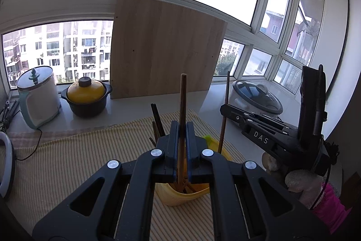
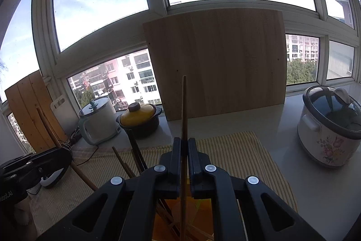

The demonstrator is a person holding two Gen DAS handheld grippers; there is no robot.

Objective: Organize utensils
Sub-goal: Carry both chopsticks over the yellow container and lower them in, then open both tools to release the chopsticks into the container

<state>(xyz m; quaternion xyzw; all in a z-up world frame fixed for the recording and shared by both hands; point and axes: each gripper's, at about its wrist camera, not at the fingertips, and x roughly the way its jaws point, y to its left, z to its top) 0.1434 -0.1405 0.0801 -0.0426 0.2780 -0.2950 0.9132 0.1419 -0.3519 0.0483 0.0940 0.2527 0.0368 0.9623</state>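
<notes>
both chopsticks [image 1: 182, 101] [image 2: 184, 105] upright, pinched between fingers [image 1: 173, 139] [image 2: 177, 155], over holder [image 1: 180, 195].

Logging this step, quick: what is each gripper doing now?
Left gripper: closed on a chopstick.
Right gripper: closed on a second chopstick.

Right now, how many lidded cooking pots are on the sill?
3. White electric pot at far left, yellow-lidded black clay pot just right of it, floral rice cooker at far right. The wooden board could hide more behind it.
</notes>
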